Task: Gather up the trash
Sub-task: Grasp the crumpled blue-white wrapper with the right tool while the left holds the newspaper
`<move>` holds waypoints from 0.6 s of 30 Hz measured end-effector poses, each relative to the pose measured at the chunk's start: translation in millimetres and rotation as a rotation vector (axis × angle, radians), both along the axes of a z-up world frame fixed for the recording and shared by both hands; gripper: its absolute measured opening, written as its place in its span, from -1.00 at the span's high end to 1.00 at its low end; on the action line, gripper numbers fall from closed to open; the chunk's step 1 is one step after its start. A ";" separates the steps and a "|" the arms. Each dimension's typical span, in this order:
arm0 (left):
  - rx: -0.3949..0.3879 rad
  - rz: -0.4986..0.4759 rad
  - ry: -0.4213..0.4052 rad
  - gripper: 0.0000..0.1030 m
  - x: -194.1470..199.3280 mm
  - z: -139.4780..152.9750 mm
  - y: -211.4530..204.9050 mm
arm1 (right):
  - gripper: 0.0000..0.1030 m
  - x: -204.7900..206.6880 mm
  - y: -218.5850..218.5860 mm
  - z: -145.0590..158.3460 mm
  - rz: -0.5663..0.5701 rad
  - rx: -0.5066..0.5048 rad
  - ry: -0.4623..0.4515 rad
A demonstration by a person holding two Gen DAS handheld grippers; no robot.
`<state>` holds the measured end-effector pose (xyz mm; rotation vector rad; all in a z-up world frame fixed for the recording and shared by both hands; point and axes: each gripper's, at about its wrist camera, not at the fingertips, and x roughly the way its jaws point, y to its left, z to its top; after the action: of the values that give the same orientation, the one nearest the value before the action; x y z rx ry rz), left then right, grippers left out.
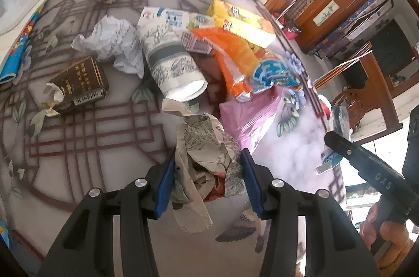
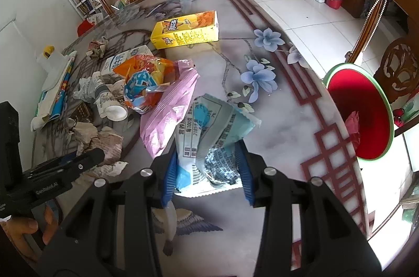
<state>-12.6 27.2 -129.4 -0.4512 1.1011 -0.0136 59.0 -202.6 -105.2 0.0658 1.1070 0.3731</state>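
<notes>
The left tool pinches a crumpled newspaper wad above the near part of the patterned surface. The right tool pinches a light-blue wrapper, with a red bin right of the surface's edge.

The lower part of the crumpled newspaper was hidden between the blue pads of the left gripper. The pink bag lay partly behind the blue wrapper. The print on the wrapper was too small to read. The red bin was partly cut by the table edge.
</notes>
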 end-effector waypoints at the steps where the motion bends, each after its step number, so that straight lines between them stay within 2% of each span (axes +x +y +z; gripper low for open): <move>1: 0.005 0.000 -0.013 0.12 0.0 3.7 -0.7 | 0.21 0.0 -0.6 0.5 -0.002 0.002 -0.001; 18: 0.035 -0.048 -0.111 0.12 9.5 36.1 -24.6 | 0.21 0.5 -28.2 22.2 -0.068 0.050 -0.038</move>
<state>-3.1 2.6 -93.3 -0.3881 1.0018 -0.0611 59.5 -230.8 -83.1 0.1394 1.0550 0.3394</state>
